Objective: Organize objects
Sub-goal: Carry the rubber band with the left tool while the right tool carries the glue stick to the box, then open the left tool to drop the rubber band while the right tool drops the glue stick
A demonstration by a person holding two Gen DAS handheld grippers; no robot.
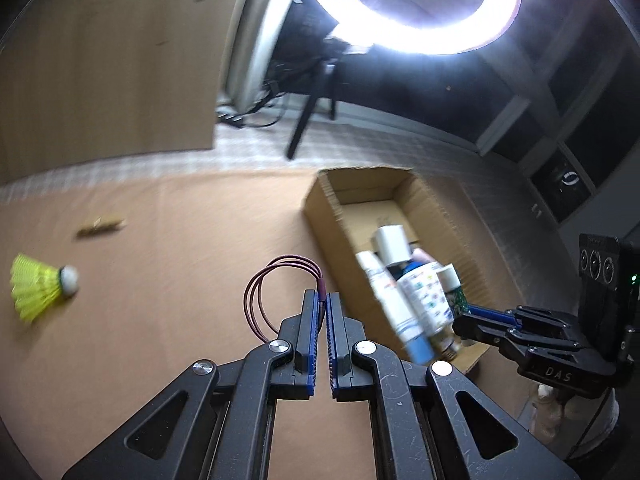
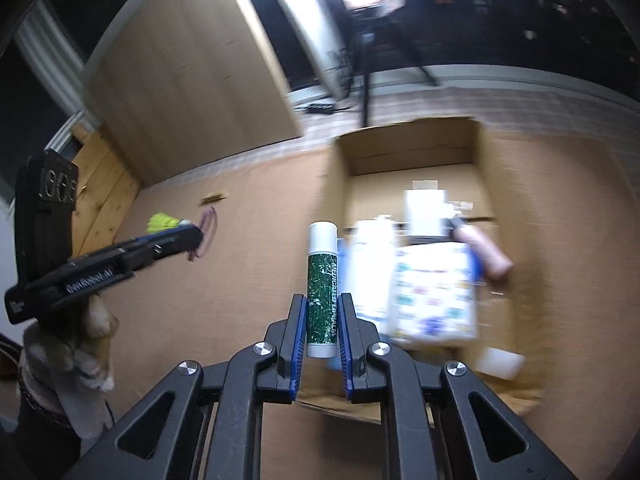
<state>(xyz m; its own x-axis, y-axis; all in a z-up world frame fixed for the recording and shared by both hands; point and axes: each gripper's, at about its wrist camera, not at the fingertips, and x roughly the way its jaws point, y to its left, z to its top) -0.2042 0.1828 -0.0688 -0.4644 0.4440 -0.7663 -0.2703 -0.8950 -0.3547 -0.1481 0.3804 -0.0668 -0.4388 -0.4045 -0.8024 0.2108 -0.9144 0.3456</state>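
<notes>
We see a bright ring light (image 1: 432, 36) glaring overhead on a dark tripod (image 1: 308, 120), a pale wooden panel (image 1: 108, 68) at left, and a brown table (image 1: 180, 240) beneath, dark room beyond.

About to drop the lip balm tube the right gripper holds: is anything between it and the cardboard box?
Nothing visible blocks it. The lip balm tube in the right gripper hangs before the open cardboard box, near the bottles inside.
</notes>
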